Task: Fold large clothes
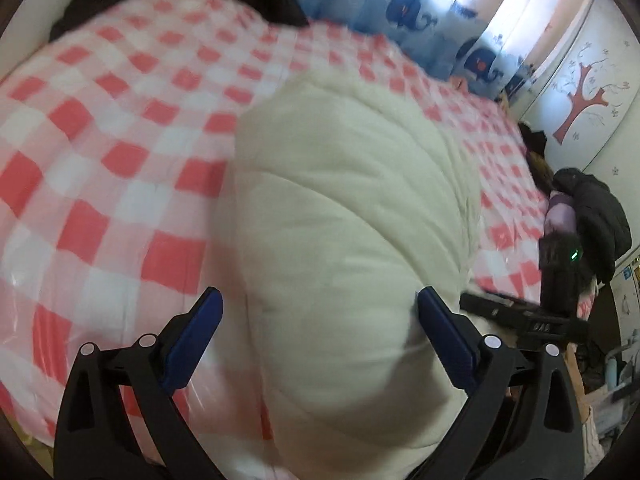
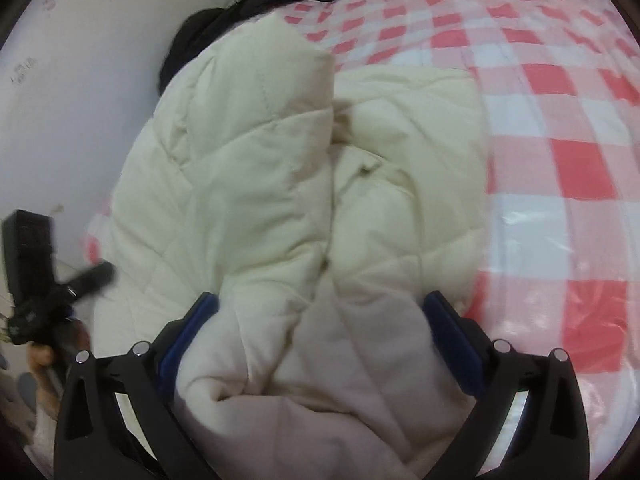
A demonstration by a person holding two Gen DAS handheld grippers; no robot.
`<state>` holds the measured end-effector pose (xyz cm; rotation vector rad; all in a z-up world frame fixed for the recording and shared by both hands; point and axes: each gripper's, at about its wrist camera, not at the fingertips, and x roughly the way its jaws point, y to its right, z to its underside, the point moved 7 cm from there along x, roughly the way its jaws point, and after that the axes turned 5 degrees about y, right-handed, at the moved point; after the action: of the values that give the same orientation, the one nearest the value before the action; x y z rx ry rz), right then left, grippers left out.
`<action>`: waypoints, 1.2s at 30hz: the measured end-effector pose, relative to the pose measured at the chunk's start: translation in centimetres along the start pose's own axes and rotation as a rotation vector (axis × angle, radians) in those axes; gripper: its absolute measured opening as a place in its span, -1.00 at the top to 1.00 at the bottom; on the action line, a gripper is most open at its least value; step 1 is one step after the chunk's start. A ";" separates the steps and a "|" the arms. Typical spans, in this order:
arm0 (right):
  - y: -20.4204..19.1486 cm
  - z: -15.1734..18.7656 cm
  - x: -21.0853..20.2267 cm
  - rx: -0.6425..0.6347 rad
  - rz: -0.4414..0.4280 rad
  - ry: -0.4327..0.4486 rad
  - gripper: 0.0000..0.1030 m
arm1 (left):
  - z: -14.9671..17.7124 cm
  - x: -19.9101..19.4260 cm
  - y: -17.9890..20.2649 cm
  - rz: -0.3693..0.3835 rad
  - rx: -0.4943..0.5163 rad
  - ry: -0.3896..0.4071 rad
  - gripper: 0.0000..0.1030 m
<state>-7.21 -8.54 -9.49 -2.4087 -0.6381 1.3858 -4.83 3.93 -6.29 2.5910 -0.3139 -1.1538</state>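
Note:
A cream quilted puffer coat (image 1: 344, 208) lies bunched on a bed covered by a red and white checked sheet (image 1: 112, 128). My left gripper (image 1: 318, 304) is open, its blue pads (image 1: 196, 336) on either side of the coat's near end. In the right wrist view the same coat (image 2: 304, 168) lies folded in on itself, and my right gripper (image 2: 320, 308) is open, its jaws wide apart around a bunched fold at the near edge. The right gripper also shows in the left wrist view (image 1: 532, 316), and the left gripper shows at the left of the right wrist view (image 2: 44, 280).
A black garment (image 2: 256, 4) lies at the bed's far corner against a white wall (image 2: 80, 92). Blue patterned curtains (image 1: 400, 8) hang beyond the bed. A dark jacket (image 1: 596, 216) and other items are piled by a wardrobe with a tree decal (image 1: 580, 96).

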 end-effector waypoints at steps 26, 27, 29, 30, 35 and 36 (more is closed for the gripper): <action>5.1 -6.1 2.1 0.190 0.113 0.118 -0.90 | 0.9 1.9 5.3 -0.135 0.227 0.078 -0.83; 5.1 -6.3 1.5 0.188 0.119 0.122 -0.89 | 0.9 1.8 5.2 -0.135 0.223 0.078 -0.83; 3.8 -6.5 -0.8 0.145 0.143 0.166 -0.89 | 1.0 1.6 4.8 -0.143 0.215 0.083 -0.83; 3.2 -6.3 -1.6 0.124 0.145 0.185 -0.89 | 1.0 1.6 4.6 -0.140 0.208 0.085 -0.83; 0.4 -2.4 -4.0 0.008 0.196 0.216 -0.89 | 1.1 1.5 4.6 -0.133 0.201 0.090 -0.83; 0.7 -1.8 -3.2 0.002 0.212 0.194 -0.89 | 1.2 1.6 4.6 -0.133 0.205 0.086 -0.83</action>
<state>-6.92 -10.78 -6.54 -2.6292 -0.3414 1.2031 -5.05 -1.05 -6.51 2.8702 -0.2569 -1.1004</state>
